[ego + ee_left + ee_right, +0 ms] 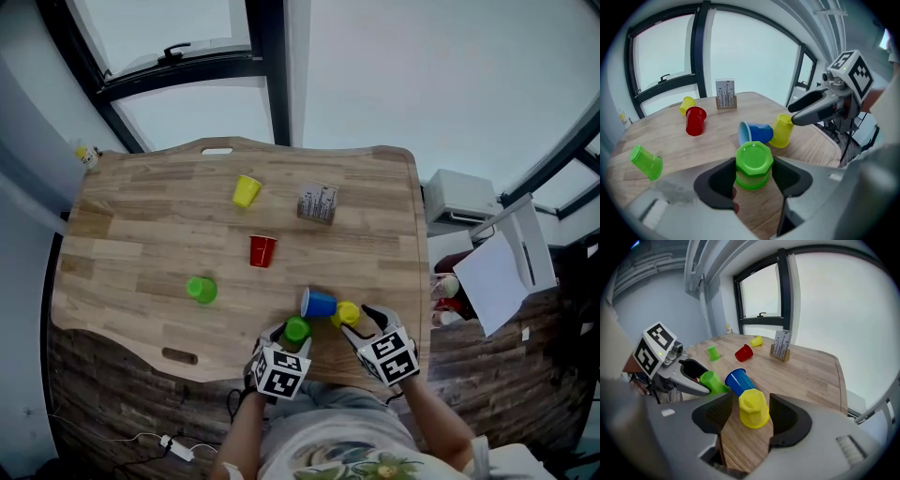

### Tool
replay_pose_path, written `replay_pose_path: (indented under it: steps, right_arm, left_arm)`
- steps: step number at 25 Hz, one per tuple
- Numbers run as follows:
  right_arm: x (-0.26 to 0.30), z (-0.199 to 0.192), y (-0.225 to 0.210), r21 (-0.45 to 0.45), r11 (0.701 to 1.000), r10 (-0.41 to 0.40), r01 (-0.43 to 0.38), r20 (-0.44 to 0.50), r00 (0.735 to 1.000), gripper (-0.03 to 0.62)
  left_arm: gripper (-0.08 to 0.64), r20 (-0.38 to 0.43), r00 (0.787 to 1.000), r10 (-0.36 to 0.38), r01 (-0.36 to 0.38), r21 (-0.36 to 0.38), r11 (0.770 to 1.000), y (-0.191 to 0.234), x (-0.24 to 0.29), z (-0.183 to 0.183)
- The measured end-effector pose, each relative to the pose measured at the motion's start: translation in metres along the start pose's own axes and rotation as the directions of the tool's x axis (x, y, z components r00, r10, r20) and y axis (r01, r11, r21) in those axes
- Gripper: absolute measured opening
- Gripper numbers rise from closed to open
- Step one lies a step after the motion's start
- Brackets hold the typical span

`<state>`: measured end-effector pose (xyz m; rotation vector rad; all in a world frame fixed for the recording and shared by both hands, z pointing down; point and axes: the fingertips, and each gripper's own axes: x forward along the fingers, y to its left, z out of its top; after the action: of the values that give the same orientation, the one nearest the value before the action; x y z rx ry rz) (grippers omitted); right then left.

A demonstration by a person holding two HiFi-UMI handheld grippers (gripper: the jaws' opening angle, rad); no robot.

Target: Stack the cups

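An upside-down green cup stands near the table's front edge, and my left gripper is shut on it, pads pressing both sides. In the head view this green cup sits just left of a blue cup lying on its side. An upside-down yellow cup stands between the jaws of my right gripper, which is open with a gap on each side. The blue cup touches the yellow cup's far side.
Further back on the wooden table lie a red cup, a second green cup and a second yellow cup. A small card holder stands at the back right. The table's front edge is close under both grippers.
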<state>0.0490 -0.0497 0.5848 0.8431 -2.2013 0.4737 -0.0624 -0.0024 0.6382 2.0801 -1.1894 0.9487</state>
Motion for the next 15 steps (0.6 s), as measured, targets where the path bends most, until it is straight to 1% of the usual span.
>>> replay_pose_path:
  steps: [6,10,15]
  right_arm:
    - [0.009,-0.002,-0.001,-0.013,1.0,0.0,-0.001,-0.028,1.0,0.248]
    - [0.009,-0.005,0.001,-0.01,1.0,0.008,-0.008,-0.039,0.999,0.196]
    - [0.007,-0.007,0.004,-0.012,1.0,0.025,-0.025,-0.048,0.999,0.189]
  left_arm:
    - [0.252,-0.004,1.0,-0.019,0.019,0.009,1.0,-0.001,0.008,0.007]
    - [0.252,-0.002,1.0,-0.03,0.03,0.019,0.999,-0.003,0.014,0.014]
    - [0.252,0.001,0.999,-0.04,0.04,0.026,0.999,-0.004,0.019,0.022]
